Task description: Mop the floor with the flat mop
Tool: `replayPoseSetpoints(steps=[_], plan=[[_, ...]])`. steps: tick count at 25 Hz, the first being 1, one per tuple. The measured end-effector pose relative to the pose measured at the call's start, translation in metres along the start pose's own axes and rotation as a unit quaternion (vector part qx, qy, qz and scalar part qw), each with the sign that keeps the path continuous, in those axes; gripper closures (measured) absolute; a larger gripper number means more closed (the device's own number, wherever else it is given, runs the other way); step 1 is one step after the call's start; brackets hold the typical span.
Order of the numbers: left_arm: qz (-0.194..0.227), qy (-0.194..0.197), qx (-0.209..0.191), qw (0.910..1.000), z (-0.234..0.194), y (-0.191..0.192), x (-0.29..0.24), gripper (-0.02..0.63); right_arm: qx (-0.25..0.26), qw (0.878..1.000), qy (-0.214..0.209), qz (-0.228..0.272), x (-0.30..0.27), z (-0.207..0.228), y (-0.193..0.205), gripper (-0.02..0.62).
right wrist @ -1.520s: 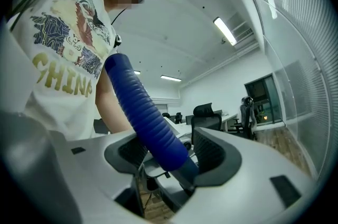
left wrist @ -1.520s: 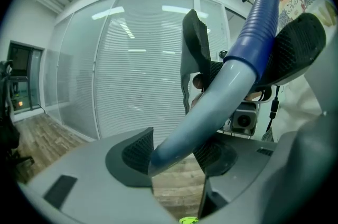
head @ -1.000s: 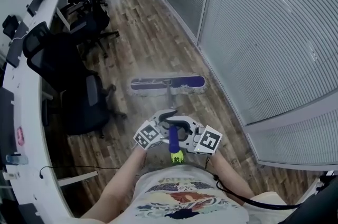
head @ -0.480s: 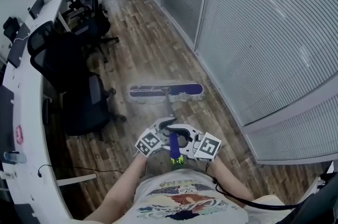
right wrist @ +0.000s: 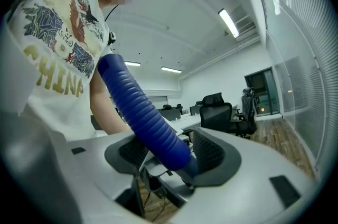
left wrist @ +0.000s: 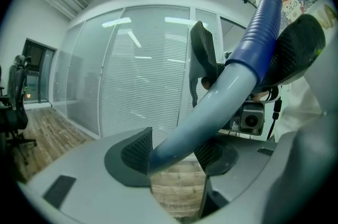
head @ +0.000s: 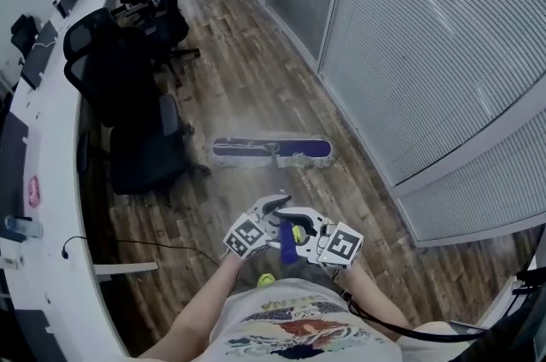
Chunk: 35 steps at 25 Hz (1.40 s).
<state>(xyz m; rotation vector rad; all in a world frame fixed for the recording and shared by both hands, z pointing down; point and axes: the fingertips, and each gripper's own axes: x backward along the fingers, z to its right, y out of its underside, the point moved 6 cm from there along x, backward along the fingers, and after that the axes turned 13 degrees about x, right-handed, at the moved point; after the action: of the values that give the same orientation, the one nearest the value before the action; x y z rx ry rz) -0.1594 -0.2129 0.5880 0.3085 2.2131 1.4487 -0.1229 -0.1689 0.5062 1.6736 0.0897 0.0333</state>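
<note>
You stand on a wood-plank floor in an office; a glass partition with closed blinds runs along your right, a long white desk curves down your left, and black office chairs stand beside that desk; the flat mop's head lies flat on the planks ahead of you, crosswise, between the nearest chair and the foot of the glass, touching neither; its handle rises from the middle of the head back to your two grippers, which sit side by side close to your shirt; your left gripper has its jaws pinched on the pale shaft of the handle, and your right gripper has its jaws clamped on the ribbed blue grip, nearer your body; compared with a second ago, the head sits lower in the head view and a little farther from the base of the glass, nearer the chair, both grippers have dropped toward your shirt, and more of the desk and chairs now shows on the left
</note>
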Motion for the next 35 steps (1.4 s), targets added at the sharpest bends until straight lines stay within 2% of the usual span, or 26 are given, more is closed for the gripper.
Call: replayPoseSetpoints(steps=[4,8,13,18,23,30,35], plan=[[0.004,0.004,0.002,1.0,0.045,0.035,0.035,0.394,0.007,1.0,0.012,-0.001,-0.005,-0.068,0.001,0.348],[0.007,0.008,0.008,0.9999,0.09,0.059,0.063,0.393,-0.011,1.0,0.02,-0.009,-0.005,-0.126,-0.006,0.348],[0.02,0.009,0.019,0.9996,0.134,0.072,0.085,0.391,-0.006,1.0,0.012,-0.025,0.001,-0.172,-0.019,0.348],[0.017,0.009,0.025,0.9995,0.172,0.086,0.1,0.39,-0.03,0.999,0.021,-0.025,0.01,-0.212,-0.027,0.348],[0.009,0.009,0.024,0.9996,0.23,0.096,0.094,0.388,-0.037,0.999,0.03,-0.018,0.049,-0.256,-0.038,0.348],[-0.017,0.02,0.004,0.9996,0.321,0.128,0.074,0.388,-0.05,0.997,0.054,-0.011,0.119,-0.329,-0.039,0.348],[-0.009,0.018,0.01,0.9998,0.378,0.146,0.078,0.388,-0.042,0.998,0.05,-0.016,0.146,-0.381,-0.046,0.348]])
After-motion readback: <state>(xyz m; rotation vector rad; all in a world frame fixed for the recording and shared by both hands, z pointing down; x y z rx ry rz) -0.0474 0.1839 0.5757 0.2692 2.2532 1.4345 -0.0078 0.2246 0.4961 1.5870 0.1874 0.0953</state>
